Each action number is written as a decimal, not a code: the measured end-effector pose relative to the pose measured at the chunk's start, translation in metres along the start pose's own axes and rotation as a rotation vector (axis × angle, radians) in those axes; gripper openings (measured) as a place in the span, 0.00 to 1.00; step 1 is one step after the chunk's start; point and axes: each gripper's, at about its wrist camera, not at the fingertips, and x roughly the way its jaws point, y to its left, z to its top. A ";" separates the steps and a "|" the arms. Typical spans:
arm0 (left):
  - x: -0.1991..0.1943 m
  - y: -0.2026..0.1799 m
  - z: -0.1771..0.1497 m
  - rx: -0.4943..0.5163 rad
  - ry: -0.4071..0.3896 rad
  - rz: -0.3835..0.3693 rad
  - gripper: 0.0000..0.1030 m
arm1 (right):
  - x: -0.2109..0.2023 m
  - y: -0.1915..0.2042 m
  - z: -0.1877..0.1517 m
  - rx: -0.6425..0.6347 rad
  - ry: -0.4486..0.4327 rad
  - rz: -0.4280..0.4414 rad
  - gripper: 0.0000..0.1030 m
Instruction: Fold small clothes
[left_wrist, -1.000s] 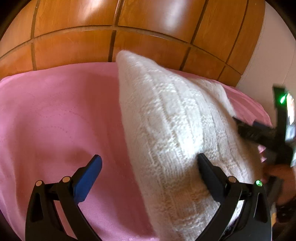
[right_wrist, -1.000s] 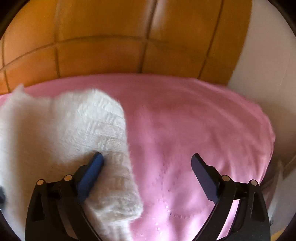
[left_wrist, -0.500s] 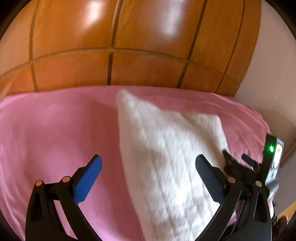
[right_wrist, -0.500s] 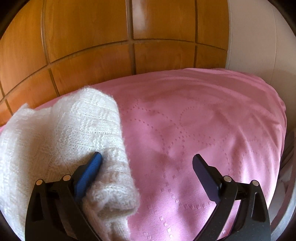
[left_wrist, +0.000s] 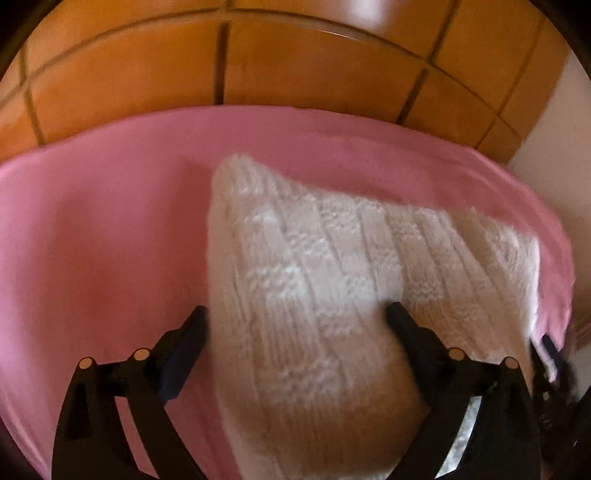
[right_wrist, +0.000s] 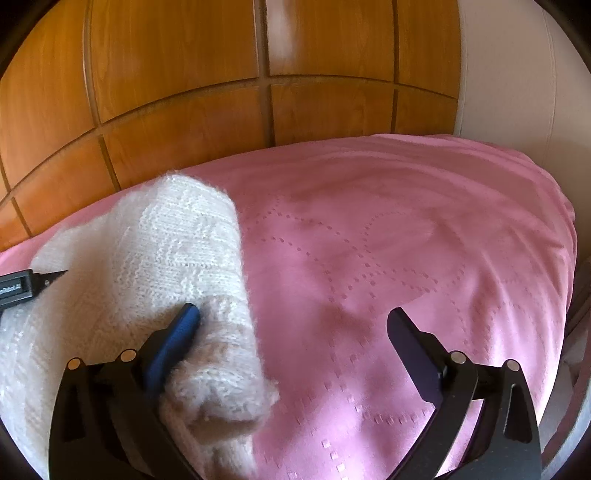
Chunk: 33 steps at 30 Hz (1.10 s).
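Observation:
A white knitted garment lies folded on the pink bedspread. My left gripper is open, its jaws wide apart over the garment's near left part, with the knit between and under the fingers. In the right wrist view the garment fills the left side, its folded right edge thick and rolled. My right gripper is open, its left finger resting on that right edge, its right finger over bare bedspread. The left gripper's tip pokes in at the far left of the right wrist view.
A wooden panelled headboard runs along the back of the bed. A white wall stands at the right. The bed's right edge drops off close to the right gripper.
The left gripper has shifted right and closer over the garment, which now sits between its fingers. The right gripper has drawn back a little and stays at the garment's right edge.

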 end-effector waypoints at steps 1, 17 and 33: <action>-0.001 -0.003 0.000 0.025 -0.012 0.019 0.94 | 0.000 0.000 -0.001 -0.001 -0.004 -0.002 0.96; -0.059 -0.014 -0.030 -0.010 -0.157 0.110 0.98 | -0.022 -0.011 0.007 0.056 0.044 0.101 0.96; -0.079 -0.016 -0.084 -0.009 -0.159 0.024 0.98 | -0.017 -0.009 -0.029 0.073 0.191 0.263 0.97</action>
